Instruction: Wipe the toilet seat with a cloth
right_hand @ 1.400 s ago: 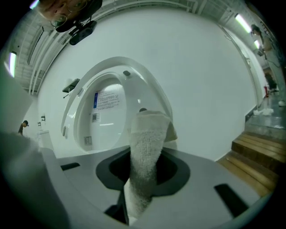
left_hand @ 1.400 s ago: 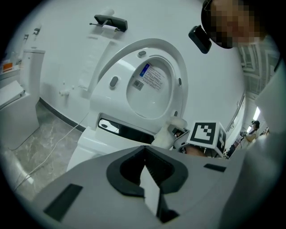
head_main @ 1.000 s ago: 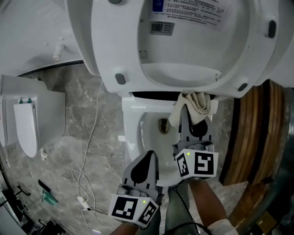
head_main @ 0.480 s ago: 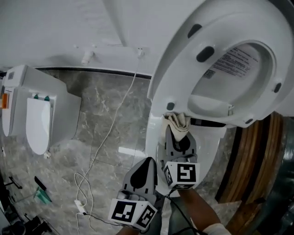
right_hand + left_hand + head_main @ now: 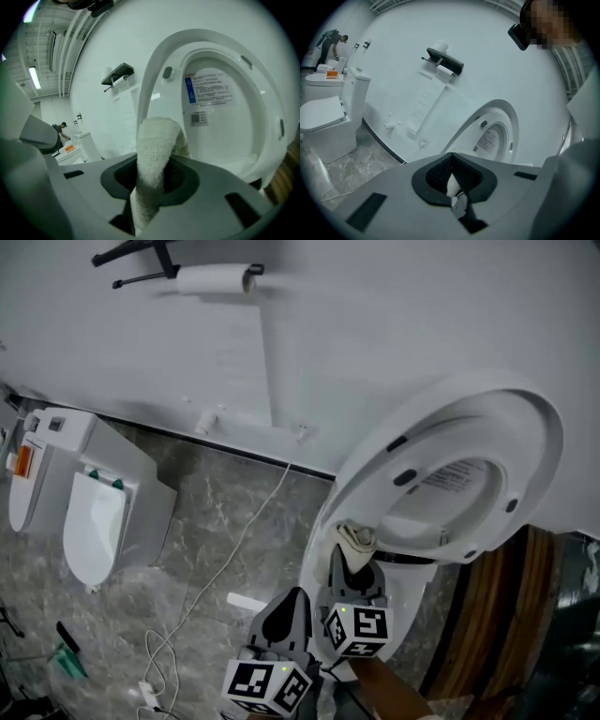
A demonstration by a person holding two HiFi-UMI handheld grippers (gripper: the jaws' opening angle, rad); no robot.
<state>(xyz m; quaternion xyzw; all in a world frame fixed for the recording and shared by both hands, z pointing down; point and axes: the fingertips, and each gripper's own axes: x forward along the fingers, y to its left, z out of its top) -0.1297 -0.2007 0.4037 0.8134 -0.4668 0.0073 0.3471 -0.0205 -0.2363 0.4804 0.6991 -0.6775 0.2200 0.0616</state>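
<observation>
The white toilet's seat and lid (image 5: 450, 474) stand raised against the wall at the right of the head view. My right gripper (image 5: 351, 559) is shut on a beige cloth (image 5: 357, 537), which sticks up between its fingers close to the lower left edge of the raised seat. The right gripper view shows the cloth (image 5: 157, 159) in front of the seat's underside (image 5: 220, 93) with its printed label; whether they touch I cannot tell. My left gripper (image 5: 286, 613) hangs lower left of it, shut and empty, its tips (image 5: 451, 174) pointing toward the raised lid (image 5: 492, 136).
A second white toilet (image 5: 94, 512) stands at the left. A white cable (image 5: 234, 559) trails over the grey marble floor. A toilet roll holder (image 5: 211, 277) hangs on the wall. Wooden panelling (image 5: 506, 615) borders the toilet on the right.
Both grippers have drawn back and up from the bowl's rear rim, the right one still carrying the cloth. The head view has lifted, and the toilet looks smaller and farther.
</observation>
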